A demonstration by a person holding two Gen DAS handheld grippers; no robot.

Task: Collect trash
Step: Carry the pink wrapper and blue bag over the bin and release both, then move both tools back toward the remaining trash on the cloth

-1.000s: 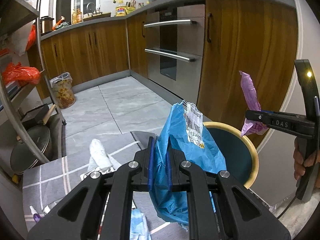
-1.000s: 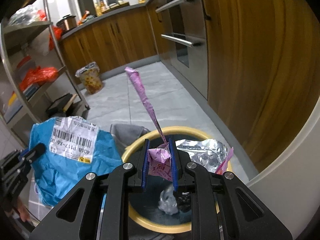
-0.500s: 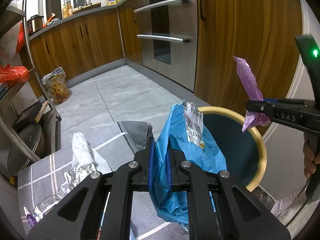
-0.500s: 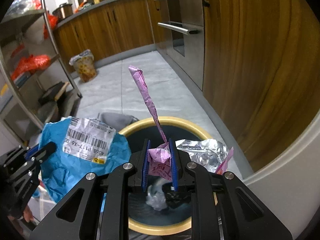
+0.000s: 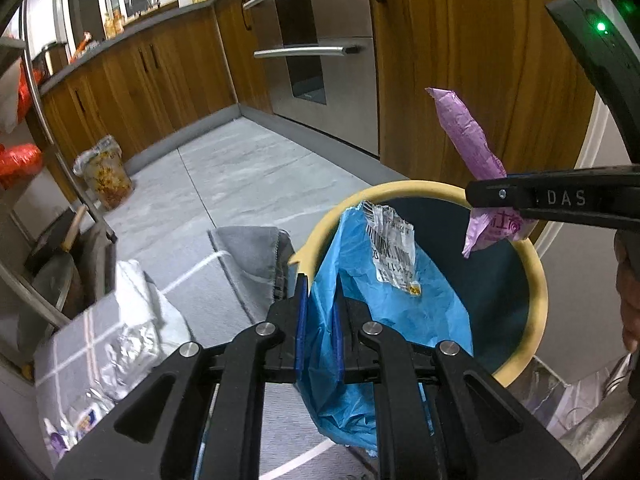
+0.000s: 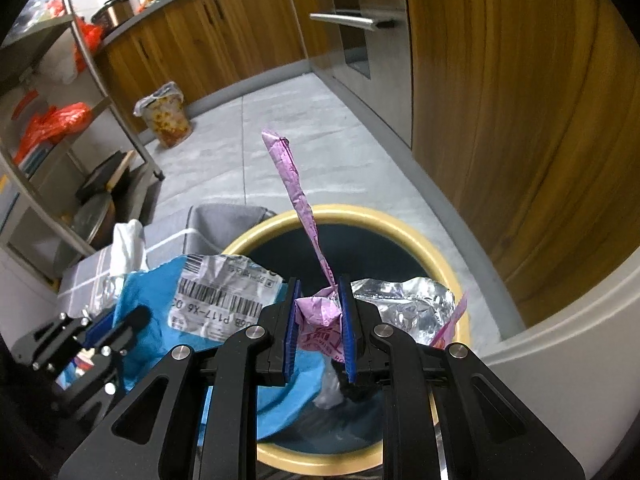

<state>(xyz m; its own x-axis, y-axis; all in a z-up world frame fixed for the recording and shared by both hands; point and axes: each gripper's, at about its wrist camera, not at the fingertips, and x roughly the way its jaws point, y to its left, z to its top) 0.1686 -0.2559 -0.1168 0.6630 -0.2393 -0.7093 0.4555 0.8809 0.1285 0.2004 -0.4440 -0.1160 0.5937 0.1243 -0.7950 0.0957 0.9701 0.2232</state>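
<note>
My left gripper (image 5: 319, 300) is shut on a blue plastic mailer bag (image 5: 384, 280) with a white barcode label; the bag hangs over the near rim of a round bin with a yellow rim (image 5: 536, 280). My right gripper (image 6: 319, 304) is shut on a crumpled pink wrapper (image 6: 298, 188) and holds it above the same bin (image 6: 412, 236). The wrapper (image 5: 468, 148) and the right gripper's finger show at the right of the left wrist view. The blue bag (image 6: 160, 300) and left gripper (image 6: 80, 344) show at the left of the right wrist view. Silver foil trash (image 6: 404, 300) lies in the bin.
Wooden kitchen cabinets (image 5: 460, 60) and an oven stand close behind the bin. A grey checked cloth (image 5: 132, 320) with white tissue and foil scraps lies left of the bin. A metal shelf rack (image 6: 60, 160) and a lined floor bin (image 6: 164, 120) stand farther left.
Both grippers have moved forward and down over the bin with their trash still held. The blue bag now overlaps the bin's rim.
</note>
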